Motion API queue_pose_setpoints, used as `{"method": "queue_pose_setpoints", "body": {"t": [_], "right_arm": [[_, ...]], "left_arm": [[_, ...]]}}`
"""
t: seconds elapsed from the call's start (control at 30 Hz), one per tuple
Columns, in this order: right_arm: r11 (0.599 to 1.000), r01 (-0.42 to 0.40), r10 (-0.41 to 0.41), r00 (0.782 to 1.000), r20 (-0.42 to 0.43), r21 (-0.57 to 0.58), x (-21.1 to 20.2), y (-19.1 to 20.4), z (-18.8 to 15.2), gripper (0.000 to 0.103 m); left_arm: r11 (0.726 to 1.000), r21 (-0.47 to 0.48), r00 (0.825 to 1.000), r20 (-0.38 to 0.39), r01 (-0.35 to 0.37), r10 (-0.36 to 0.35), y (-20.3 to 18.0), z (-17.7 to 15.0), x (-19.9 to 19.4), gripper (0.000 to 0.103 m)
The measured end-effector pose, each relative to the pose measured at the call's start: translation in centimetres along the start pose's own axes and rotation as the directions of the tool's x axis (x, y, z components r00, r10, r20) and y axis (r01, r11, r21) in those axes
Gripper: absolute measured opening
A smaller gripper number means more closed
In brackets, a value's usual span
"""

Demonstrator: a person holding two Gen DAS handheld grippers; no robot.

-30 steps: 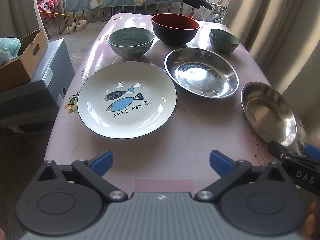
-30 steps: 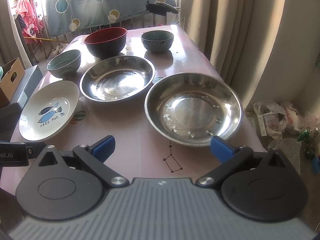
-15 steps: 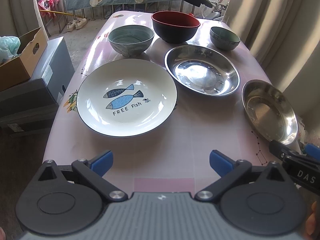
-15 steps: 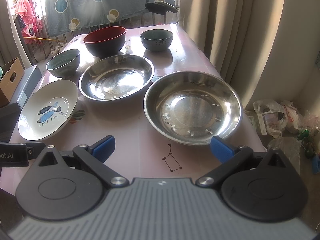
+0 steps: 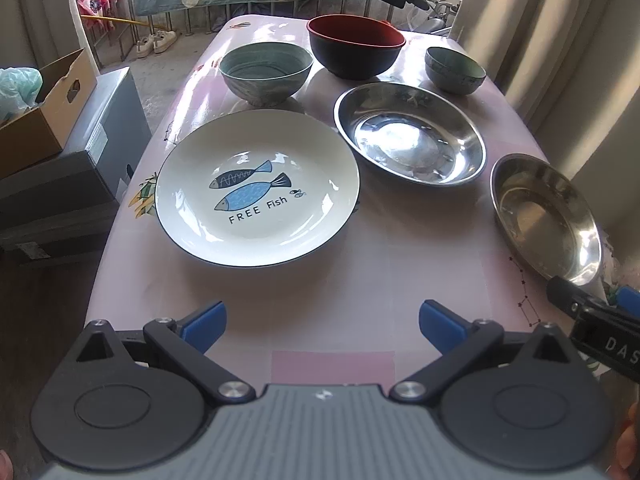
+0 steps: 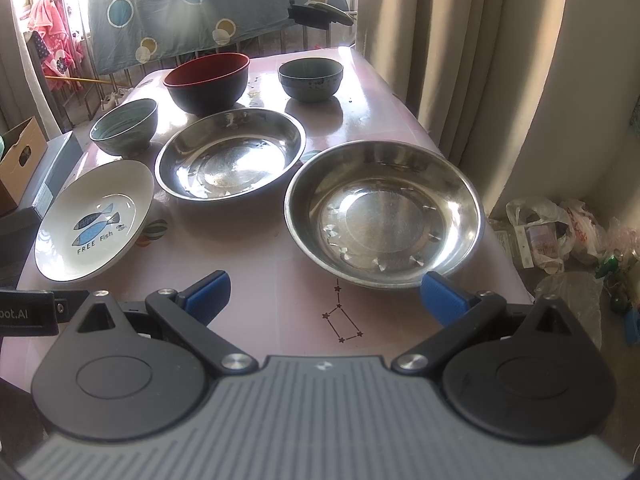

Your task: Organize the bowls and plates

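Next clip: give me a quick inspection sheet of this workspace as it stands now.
Surface: pink table with printed patterns, sunlit.
Job's things: fish plate; two steel dishes, one central, one nearest the right gripper; grey-green bowl, red-and-black bowl, small dark green bowl. All separate, nothing stacked.
Clutter: nothing seen on the table.
Grippers: left gripper and right gripper open, empty.
Cables: nothing seen.
Surroundings: curtains, cardboard box, plastic bags on the floor.
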State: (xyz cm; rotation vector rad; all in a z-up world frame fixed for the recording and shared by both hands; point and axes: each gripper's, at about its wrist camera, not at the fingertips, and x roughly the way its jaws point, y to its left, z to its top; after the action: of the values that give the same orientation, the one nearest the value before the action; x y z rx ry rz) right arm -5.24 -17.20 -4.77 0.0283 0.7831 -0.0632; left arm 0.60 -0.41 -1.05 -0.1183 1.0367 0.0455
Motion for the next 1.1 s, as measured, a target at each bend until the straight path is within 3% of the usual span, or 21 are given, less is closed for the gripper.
{"method": "queue_pose_setpoints", "body": {"t": [0.27, 0.57, 0.87, 1.1], "right_arm": [[1.0, 0.02, -0.02, 0.999, 0.026, -0.008, -0.1, 0.0, 0.2, 0.102], [0.999, 0.003, 0.001, 0.993, 0.116, -0.036, -0.4, 0.5, 0.9, 0.102], [0.977, -0.214, 0.214, 0.969, 0.123, -0.011, 1.4, 2.3, 2.5, 0.102], [0.949, -0.316, 0.314, 0.944, 0.098, -0.002, 3.5, 4.7, 3.6, 0.102]], "left_arm": [[1.0, -0.006, 1.0, 0.008, -0.019, 0.019, 0.7, 0.3, 0.2, 0.103], [0.997, -0.032, 0.998, 0.014, -0.068, 0.068, 3.0, 0.5, 0.9, 0.103], [0.986, -0.102, 0.989, 0.046, -0.132, 0.137, 7.3, 1.5, 1.7, 0.103], [0.982, -0.157, 0.99, 0.069, -0.108, 0.12, 10.1, 2.5, 2.6, 0.103]]}}
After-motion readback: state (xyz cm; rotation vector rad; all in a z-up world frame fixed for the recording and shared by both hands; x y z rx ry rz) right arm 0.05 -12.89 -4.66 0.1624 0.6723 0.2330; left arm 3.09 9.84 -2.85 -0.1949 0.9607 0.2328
